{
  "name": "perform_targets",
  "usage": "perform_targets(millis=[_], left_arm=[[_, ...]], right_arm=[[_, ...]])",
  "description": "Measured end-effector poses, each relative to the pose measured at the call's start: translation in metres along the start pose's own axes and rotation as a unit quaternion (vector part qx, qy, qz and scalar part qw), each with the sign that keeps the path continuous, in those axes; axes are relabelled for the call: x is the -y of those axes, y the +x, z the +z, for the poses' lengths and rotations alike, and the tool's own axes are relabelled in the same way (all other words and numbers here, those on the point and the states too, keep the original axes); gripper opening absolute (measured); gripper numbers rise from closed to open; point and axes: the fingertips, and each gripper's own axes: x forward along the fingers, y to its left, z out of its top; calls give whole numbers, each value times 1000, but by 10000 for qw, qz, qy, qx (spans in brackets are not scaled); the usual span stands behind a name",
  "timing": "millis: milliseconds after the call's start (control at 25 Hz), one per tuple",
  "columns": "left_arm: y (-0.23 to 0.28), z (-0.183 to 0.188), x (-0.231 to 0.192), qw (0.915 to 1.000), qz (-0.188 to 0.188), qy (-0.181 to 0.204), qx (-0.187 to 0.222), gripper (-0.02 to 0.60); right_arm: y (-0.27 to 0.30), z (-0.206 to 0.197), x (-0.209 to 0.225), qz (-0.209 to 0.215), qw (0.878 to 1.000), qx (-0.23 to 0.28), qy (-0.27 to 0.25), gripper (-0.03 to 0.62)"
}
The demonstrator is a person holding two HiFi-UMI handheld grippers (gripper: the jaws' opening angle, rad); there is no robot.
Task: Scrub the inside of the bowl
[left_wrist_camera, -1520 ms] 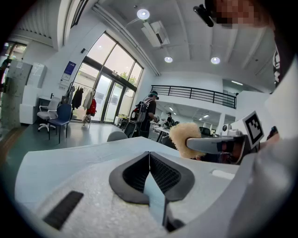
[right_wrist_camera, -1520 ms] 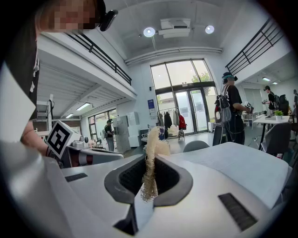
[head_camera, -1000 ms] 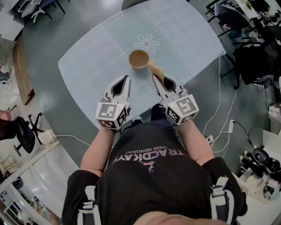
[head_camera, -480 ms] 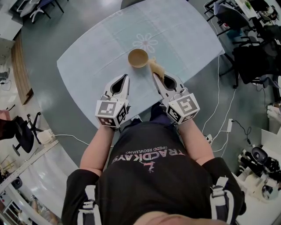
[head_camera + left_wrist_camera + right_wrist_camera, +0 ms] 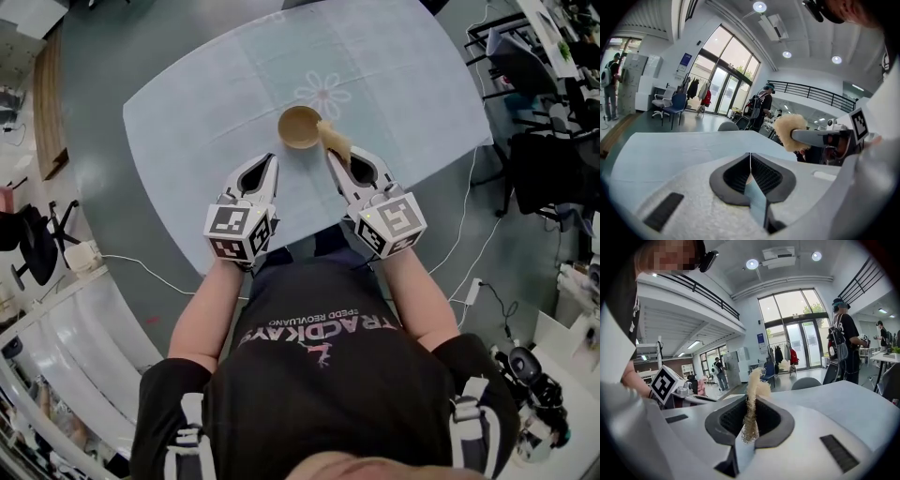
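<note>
Grips fibrous scrubber [image 5: 336,141] in right tool [image 5: 330,161], just beside rim of bowl [image 5: 300,127] upright on surface [image 5: 187,122]. Left tool [image 5: 273,164] clenched, empty. Scrubbing judged not yet begun; all interior passes left to do.

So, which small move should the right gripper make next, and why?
Probably move the right gripper forward-left and down, so that the scrubber clamped in its jaws enters the bowl. The scrubber's tip is only at the rim, not inside.
</note>
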Motion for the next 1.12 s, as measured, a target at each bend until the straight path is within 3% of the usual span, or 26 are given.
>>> perform_targets(millis=[400,600,1120], left_arm=[[52,-25,-18,9965,614,-448,-355,18],[76,-47,-37,9903,932,-859,-568,20],[120,-84,-77,9763,1394,-1343,-964,25]], right_arm=[[20,-27,54,433,9979,-436,189,32],[32,-45,74,626,9955,-669,222,32],[68,-68,103,978,9898,-1005,250,32]])
